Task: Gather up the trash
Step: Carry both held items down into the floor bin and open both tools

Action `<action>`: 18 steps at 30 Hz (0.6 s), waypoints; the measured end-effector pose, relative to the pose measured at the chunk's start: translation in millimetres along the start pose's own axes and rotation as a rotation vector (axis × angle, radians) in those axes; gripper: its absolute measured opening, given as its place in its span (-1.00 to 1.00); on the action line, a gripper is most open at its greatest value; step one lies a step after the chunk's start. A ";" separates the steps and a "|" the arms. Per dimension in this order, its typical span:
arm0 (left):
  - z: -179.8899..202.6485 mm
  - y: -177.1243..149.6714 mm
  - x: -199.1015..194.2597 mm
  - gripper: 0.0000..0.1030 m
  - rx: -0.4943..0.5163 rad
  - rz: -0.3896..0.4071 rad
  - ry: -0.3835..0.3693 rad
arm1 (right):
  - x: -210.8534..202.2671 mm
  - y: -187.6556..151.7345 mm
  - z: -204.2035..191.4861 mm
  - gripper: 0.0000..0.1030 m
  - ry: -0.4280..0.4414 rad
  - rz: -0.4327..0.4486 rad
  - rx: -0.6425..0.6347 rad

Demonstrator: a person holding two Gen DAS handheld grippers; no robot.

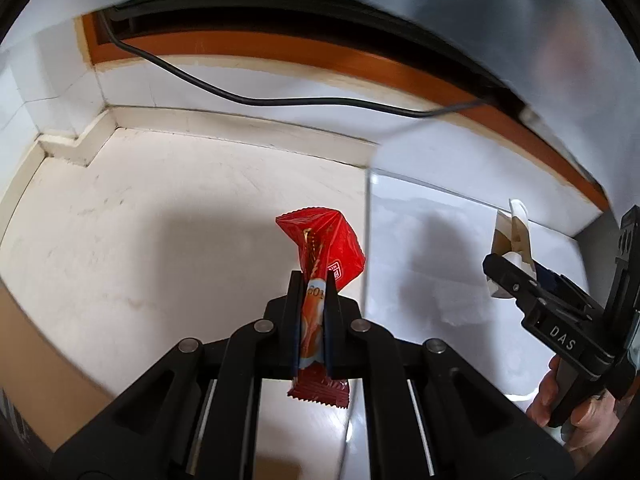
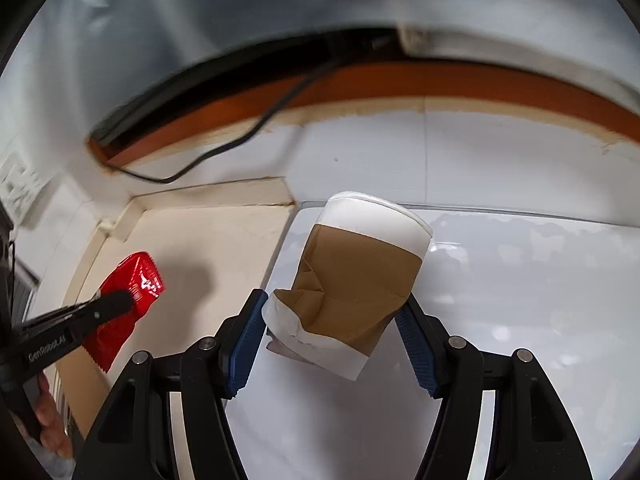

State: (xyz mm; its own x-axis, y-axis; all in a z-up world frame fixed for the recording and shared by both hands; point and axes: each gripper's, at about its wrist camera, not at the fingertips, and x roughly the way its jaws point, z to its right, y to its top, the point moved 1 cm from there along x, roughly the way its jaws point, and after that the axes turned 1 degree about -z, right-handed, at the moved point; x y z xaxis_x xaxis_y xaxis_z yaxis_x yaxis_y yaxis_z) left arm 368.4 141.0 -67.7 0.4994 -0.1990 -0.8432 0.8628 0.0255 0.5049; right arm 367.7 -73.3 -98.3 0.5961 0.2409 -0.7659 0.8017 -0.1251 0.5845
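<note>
Over on the left, the left gripper (image 1: 314, 280) has its jaws pinched tight on a crinkled red foil snack wrapper (image 1: 324, 248), lifted clear above the cream floor (image 1: 160, 240), top end flaring out past the fingertips. A black cable (image 1: 240, 98) droops along the white wall behind. Moving right, there's a glossy white surface (image 2: 520, 300), and above it the right gripper (image 2: 332, 312), jaws spread fairly wide yet closed against a crushed brown-and-white paper cup (image 2: 360, 272), rim pointing away.
</note>
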 end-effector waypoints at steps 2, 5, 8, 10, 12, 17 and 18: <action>3.4 -16.9 -18.8 -0.90 -0.004 0.005 -0.012 | -30.7 -9.6 2.6 0.24 0.010 0.015 -0.021; 14.6 -40.4 -45.3 -0.90 -0.012 0.016 -0.029 | -77.4 -26.7 2.1 0.24 0.029 0.037 -0.049; 23.4 -70.6 -82.5 -0.90 -0.030 0.031 -0.050 | -134.1 -52.7 18.5 0.24 0.044 0.058 -0.073; 28.9 -92.6 -104.3 -0.90 -0.040 0.040 -0.061 | -160.1 -64.8 32.9 0.24 0.056 0.063 -0.077; 49.5 -118.2 -134.8 -0.90 -0.045 0.047 -0.066 | -190.2 -84.8 36.8 0.24 0.068 0.069 -0.081; 77.8 -167.0 -180.1 -0.90 -0.056 0.065 -0.064 | -251.8 -128.4 57.8 0.24 0.098 0.079 -0.103; 83.0 -178.0 -186.6 -0.90 -0.059 0.070 -0.062 | -263.0 -139.2 59.8 0.25 0.101 0.082 -0.112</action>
State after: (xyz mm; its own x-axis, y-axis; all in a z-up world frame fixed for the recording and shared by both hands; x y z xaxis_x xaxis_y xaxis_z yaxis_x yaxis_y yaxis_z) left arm 115.0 92.3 15.1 0.5539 -0.2554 -0.7924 0.8302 0.0984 0.5487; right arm 102.0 -176.9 5.8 0.6476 0.3303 -0.6867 0.7368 -0.0413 0.6749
